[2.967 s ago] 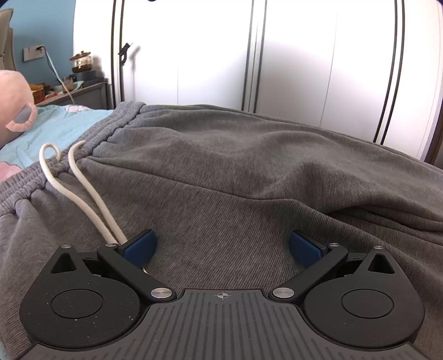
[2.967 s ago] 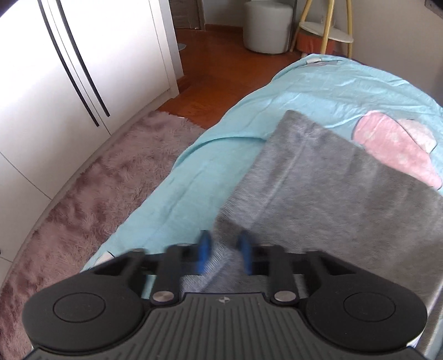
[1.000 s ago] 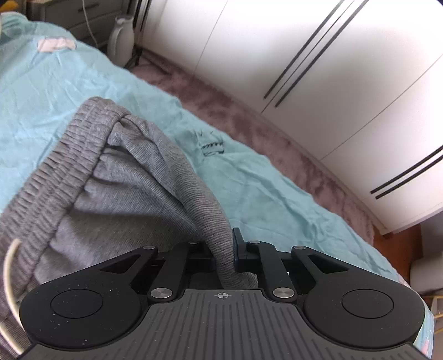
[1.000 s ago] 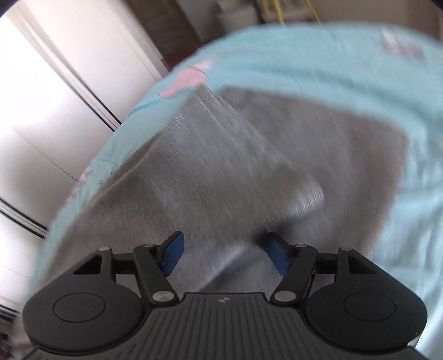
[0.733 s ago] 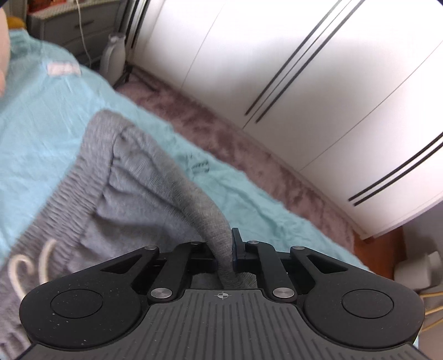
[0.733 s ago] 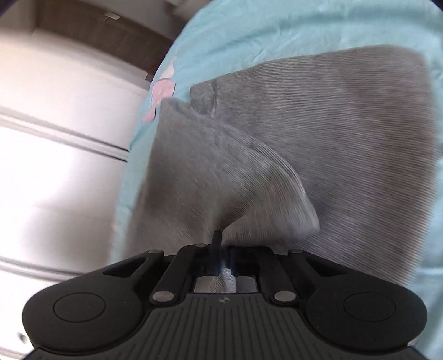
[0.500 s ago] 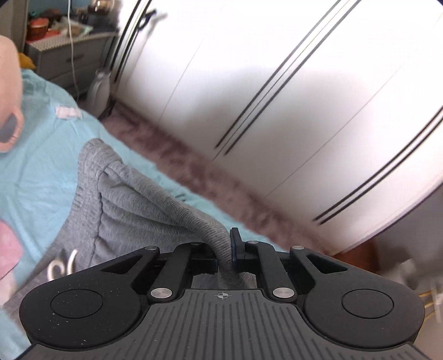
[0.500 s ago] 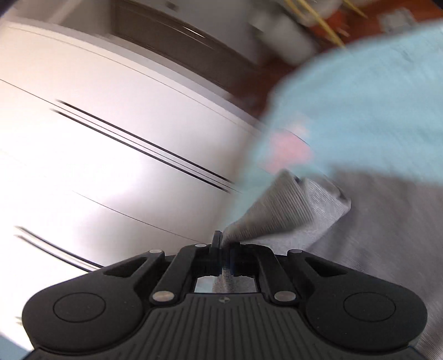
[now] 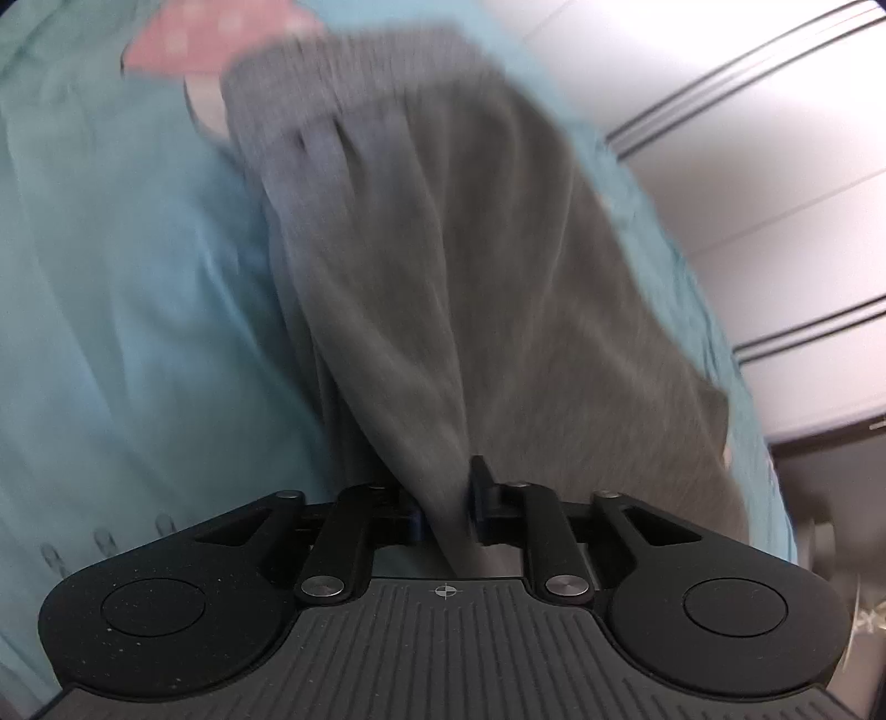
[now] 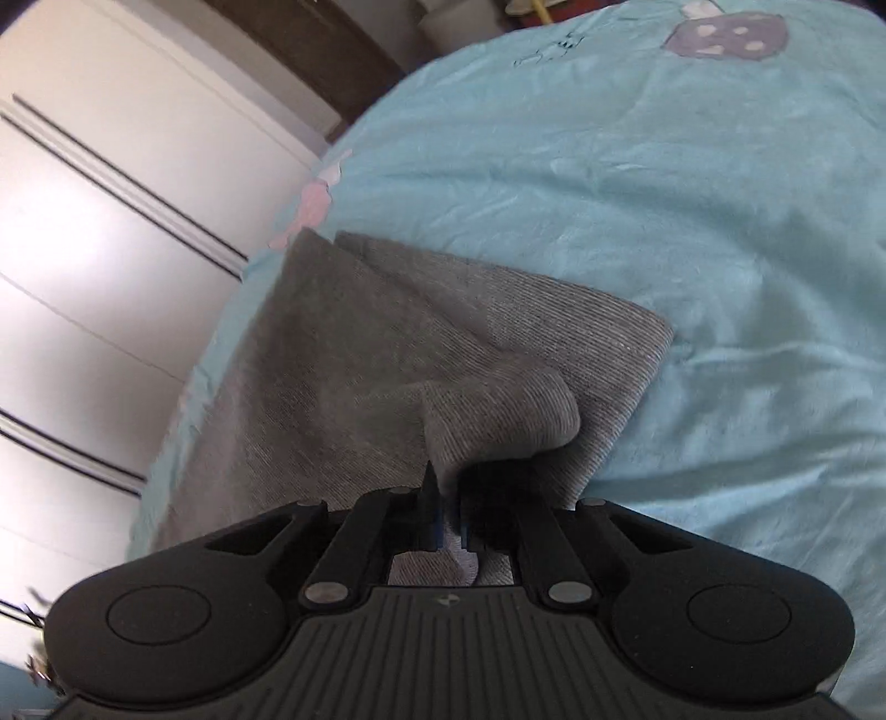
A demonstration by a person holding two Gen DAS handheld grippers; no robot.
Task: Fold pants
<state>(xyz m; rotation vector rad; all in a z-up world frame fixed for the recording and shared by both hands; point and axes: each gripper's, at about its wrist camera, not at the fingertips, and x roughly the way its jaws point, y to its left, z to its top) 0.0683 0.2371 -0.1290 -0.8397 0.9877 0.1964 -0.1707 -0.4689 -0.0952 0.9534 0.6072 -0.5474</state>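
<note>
step: fold carry | left hand-held gripper [image 9: 447, 512]: jaws just eased wider, waist fold of grey sweatpants [image 9: 459, 266] between them | right hand-held gripper [image 10: 449, 512]: clamped on leg end | pants: centre frame on bed [image 10: 692, 194], long axis running away from both

A turquoise bedsheet [image 10: 692, 183] covers the bed in front of me, creased in soft ridges. It carries printed patches: a pink one [image 10: 313, 207] at the bed's edge, a purple spotted one [image 10: 728, 33] farther off, and a blurred pink spotted one [image 9: 221, 33] in my left view. White wardrobe doors [image 10: 72, 232] with thin dark vertical lines stand beside the bed. A dark wooden door frame [image 10: 315, 50] shows beyond them.
</note>
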